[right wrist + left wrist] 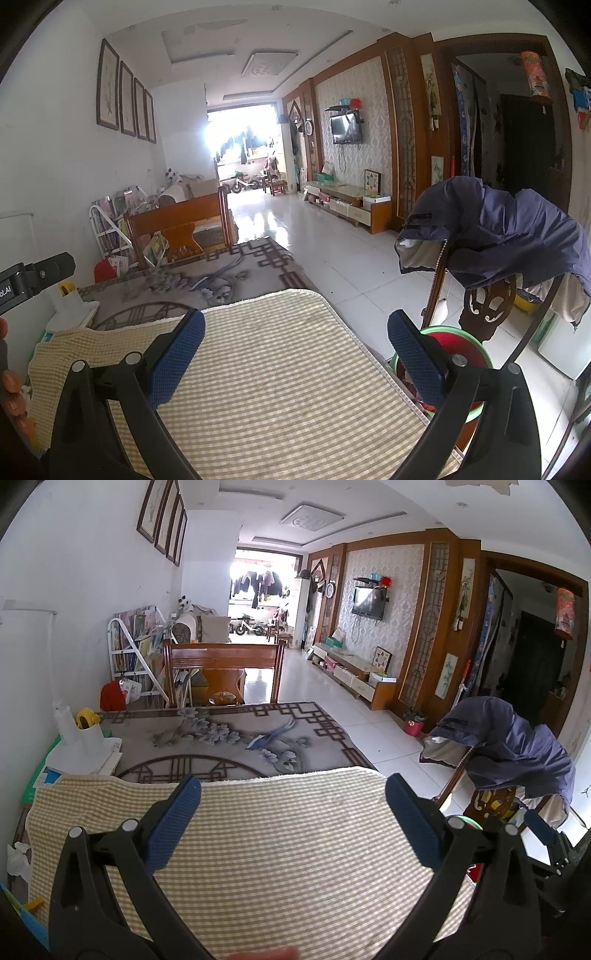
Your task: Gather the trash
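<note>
A crumpled white tissue (17,860) lies on the table's left edge, beside the yellow checked cloth (258,849). A small yellow scrap (35,904) lies nearer to me on that edge. My left gripper (293,781) hovers over the cloth, open and holding nothing. My right gripper (295,317) is open too, above the cloth's right part (277,369). Just past the table's right edge, low down, stands a green-rimmed bin (476,349) with a red inside. Its right blue pad (417,354) covers part of the bin.
A floral table mat (221,738) lies beyond the cloth. A white bag with a yellow item (83,731) stands on books at the far left. A chair draped with a blue jacket (498,229) stands to the right; another wooden chair (225,661) faces the far end.
</note>
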### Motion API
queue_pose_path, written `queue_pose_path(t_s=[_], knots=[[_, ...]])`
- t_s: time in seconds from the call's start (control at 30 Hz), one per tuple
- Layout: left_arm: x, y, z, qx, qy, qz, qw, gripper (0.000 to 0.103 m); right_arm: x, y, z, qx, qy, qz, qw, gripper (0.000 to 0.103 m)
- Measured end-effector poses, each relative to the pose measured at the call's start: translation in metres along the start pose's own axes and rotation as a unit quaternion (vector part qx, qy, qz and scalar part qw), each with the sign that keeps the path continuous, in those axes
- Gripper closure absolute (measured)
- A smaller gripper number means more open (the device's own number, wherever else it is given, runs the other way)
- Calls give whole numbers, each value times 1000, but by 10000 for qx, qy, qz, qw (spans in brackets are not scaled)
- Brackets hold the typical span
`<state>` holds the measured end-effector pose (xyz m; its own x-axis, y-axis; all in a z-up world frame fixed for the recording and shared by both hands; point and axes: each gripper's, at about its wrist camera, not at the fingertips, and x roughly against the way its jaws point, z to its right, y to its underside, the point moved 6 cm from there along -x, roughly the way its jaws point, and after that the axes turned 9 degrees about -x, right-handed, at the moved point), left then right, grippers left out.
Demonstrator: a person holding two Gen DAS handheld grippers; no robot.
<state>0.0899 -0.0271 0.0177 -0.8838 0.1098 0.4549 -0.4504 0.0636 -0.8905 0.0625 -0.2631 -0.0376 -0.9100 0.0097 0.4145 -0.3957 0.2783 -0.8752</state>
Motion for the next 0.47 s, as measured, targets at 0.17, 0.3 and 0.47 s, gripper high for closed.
queue_pose_path(t_s=[0.17,0.3,0.47], knots=[[-2,2,-1,24,-2,-52,10000,5,-6,4,-1,-3,-23,-99,9999,7],[-5,4,-2,-11,-80,-78,9999,5,-12,7,-2,-20,-46,-179,9998,7],[-11,7,-7,82,-146,-185,9997,5,-22,12,-2,-34,-52,-319,9995,7]])
